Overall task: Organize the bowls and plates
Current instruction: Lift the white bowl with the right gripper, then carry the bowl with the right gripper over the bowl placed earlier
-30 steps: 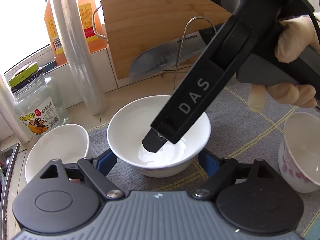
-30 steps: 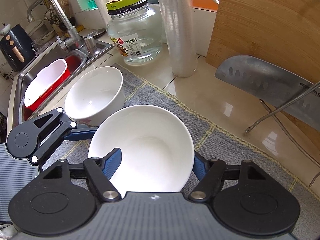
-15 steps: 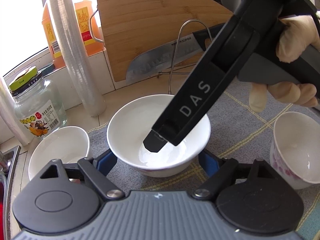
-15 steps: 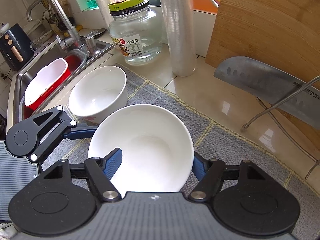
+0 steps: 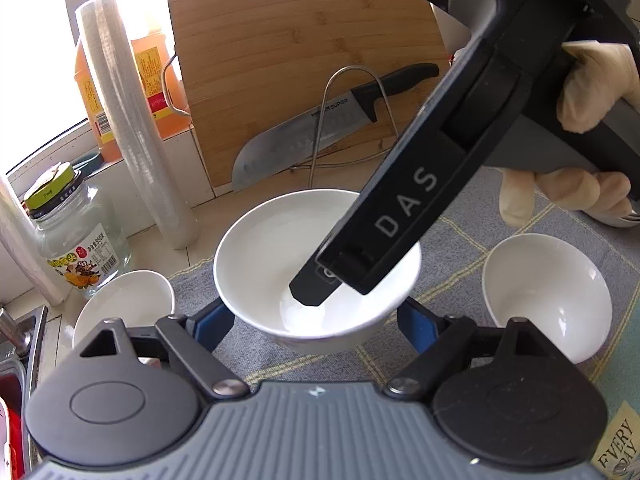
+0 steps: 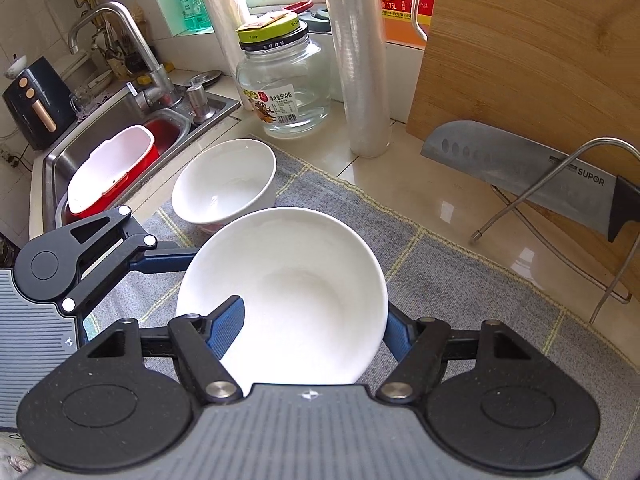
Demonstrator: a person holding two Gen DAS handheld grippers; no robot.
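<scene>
The plain white bowl (image 6: 288, 296) was clamped in the right gripper (image 6: 308, 328) jaws over the grey mat (image 6: 460, 280); left gripper (image 5: 316, 320) jaws stood apart beside it.

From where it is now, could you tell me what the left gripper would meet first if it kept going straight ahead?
Most likely the white bowl between the left gripper's fingers; the right gripper's finger dips into it.
</scene>
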